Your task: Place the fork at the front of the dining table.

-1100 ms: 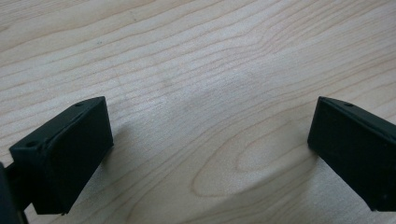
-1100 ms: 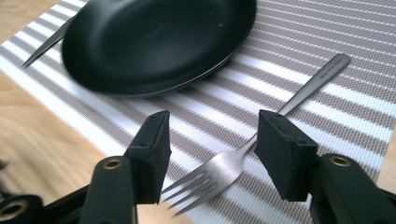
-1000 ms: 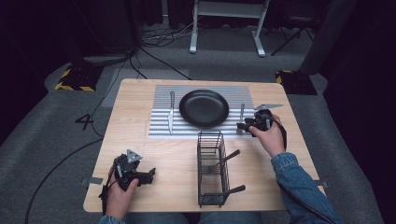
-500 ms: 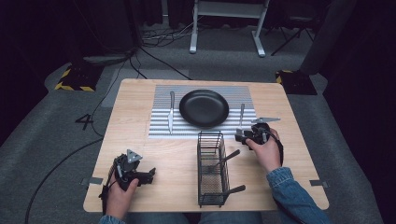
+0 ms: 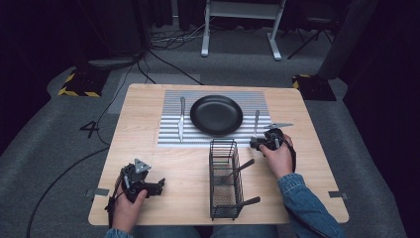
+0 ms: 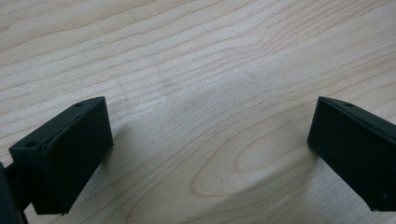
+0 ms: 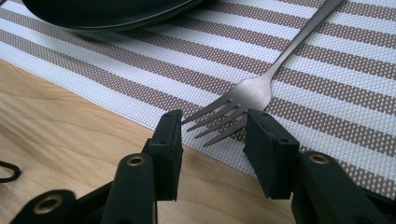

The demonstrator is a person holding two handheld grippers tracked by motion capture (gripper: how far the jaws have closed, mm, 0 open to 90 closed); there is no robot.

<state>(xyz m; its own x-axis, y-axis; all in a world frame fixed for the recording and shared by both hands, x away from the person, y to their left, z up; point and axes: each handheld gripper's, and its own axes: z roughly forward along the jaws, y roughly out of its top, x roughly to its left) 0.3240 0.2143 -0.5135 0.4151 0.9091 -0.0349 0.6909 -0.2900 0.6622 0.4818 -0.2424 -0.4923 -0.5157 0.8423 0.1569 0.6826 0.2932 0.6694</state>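
The right hand-held gripper (image 7: 212, 140) has just been closing, its jaws half-spread around the tines of the fork (image 7: 252, 91) lying on the mat (image 7: 327, 56) beside the plate (image 7: 107, 11), not yet pinching. The step looks like grasping; next, squeeze and lift. The left hand-held gripper (image 6: 210, 154) rests spread on the counter (image 6: 196, 60).

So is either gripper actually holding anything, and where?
Nothing yet. The right gripper has been closing around the fork tines, pads not touching. The left gripper is open.
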